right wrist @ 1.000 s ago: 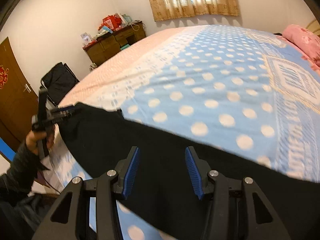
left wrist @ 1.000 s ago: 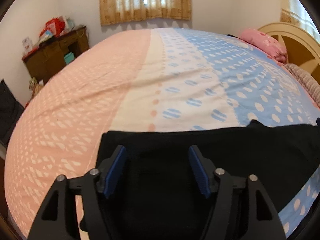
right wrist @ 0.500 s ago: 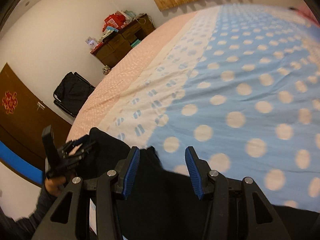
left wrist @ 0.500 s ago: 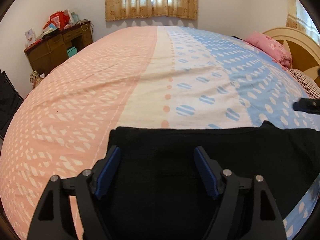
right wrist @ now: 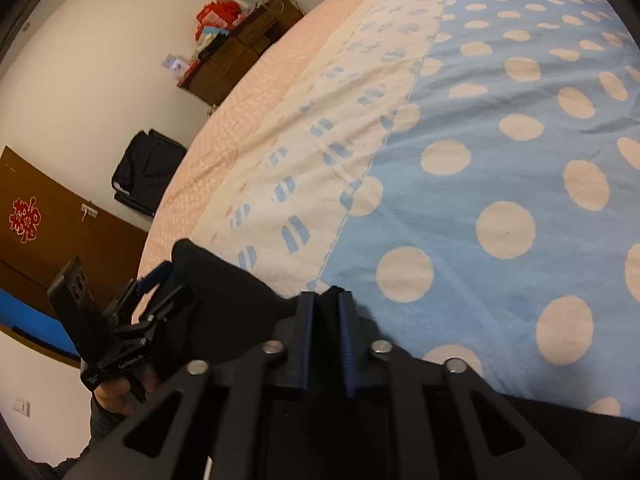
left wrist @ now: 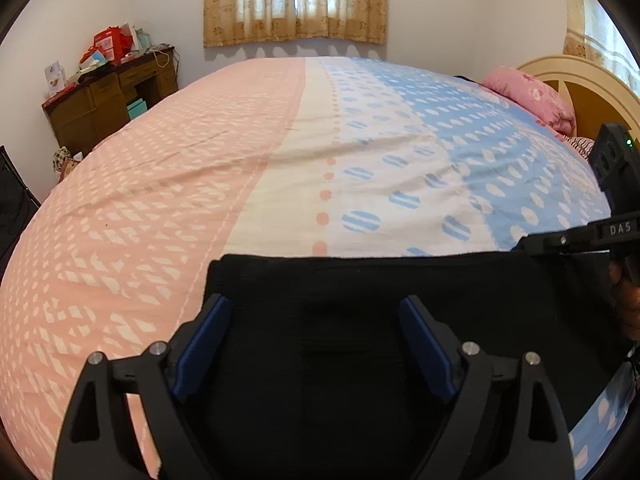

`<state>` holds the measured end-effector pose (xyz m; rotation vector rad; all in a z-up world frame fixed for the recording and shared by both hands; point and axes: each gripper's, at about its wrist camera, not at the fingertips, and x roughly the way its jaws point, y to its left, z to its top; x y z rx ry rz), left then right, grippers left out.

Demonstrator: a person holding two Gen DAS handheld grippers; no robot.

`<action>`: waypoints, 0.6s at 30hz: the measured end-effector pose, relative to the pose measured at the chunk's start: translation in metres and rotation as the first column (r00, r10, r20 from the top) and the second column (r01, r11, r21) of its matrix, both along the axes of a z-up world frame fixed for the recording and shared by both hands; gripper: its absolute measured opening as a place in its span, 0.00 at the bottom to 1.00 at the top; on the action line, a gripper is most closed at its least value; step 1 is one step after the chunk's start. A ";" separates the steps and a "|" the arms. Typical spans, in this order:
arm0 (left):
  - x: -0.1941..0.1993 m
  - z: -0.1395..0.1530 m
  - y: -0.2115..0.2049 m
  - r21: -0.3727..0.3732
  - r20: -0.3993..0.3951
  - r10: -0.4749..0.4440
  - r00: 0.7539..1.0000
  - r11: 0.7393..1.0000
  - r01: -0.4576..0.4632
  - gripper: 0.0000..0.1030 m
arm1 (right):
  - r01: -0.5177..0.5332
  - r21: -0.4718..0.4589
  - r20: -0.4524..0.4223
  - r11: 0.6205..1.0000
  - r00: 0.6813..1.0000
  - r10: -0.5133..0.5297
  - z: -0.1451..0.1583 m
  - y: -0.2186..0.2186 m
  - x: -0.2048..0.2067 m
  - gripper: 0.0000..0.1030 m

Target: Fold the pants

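Pink, cream and blue bedspread covers the big bed, and your black pants lie at its near edge. Your right gripper reaches in flat from the side, its blue pads pressed together on the pants' top edge. Your left gripper hangs low over the cloth, fingers spread wide, holding nothing.
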<state>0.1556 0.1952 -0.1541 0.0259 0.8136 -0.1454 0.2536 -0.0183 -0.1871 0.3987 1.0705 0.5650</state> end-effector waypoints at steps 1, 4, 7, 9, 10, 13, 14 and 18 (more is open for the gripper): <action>0.001 -0.001 -0.001 0.007 -0.002 0.003 1.000 1.000 -0.003 0.87 | 0.014 -0.001 0.012 1.000 1.000 -0.014 0.003 -0.003 0.000 0.07; 0.003 -0.004 -0.008 0.050 -0.008 0.006 1.000 0.999 -0.005 0.90 | 0.027 -0.026 0.010 0.999 1.000 -0.027 0.002 -0.006 0.003 0.06; 0.003 -0.007 -0.017 0.105 -0.011 -0.006 1.000 0.994 0.007 0.94 | 0.024 -0.068 -0.001 0.997 1.000 -0.024 -0.010 -0.002 0.007 0.06; 0.002 -0.007 -0.017 0.111 -0.011 -0.007 1.000 0.994 0.008 0.94 | 0.024 -0.050 0.002 0.998 1.000 -0.024 -0.012 -0.006 0.007 0.06; 0.002 -0.006 -0.015 0.100 -0.007 -0.007 1.000 0.995 0.007 0.94 | 0.020 -0.050 0.008 0.999 1.000 -0.020 -0.010 -0.006 0.006 0.07; -0.001 -0.004 -0.014 0.076 0.006 0.008 1.000 0.997 -0.008 0.94 | 0.042 -0.064 0.039 0.997 0.998 -0.040 -0.001 -0.012 0.000 0.14; -0.002 -0.002 -0.013 0.075 0.009 0.020 1.000 0.997 -0.021 0.94 | 0.056 -0.067 0.049 0.996 0.997 -0.053 0.003 -0.017 -0.002 0.20; -0.004 0.009 -0.006 0.069 0.012 0.086 0.996 0.994 -0.086 0.94 | 0.114 -0.007 0.085 0.993 0.990 -0.113 0.022 -0.060 -0.022 0.69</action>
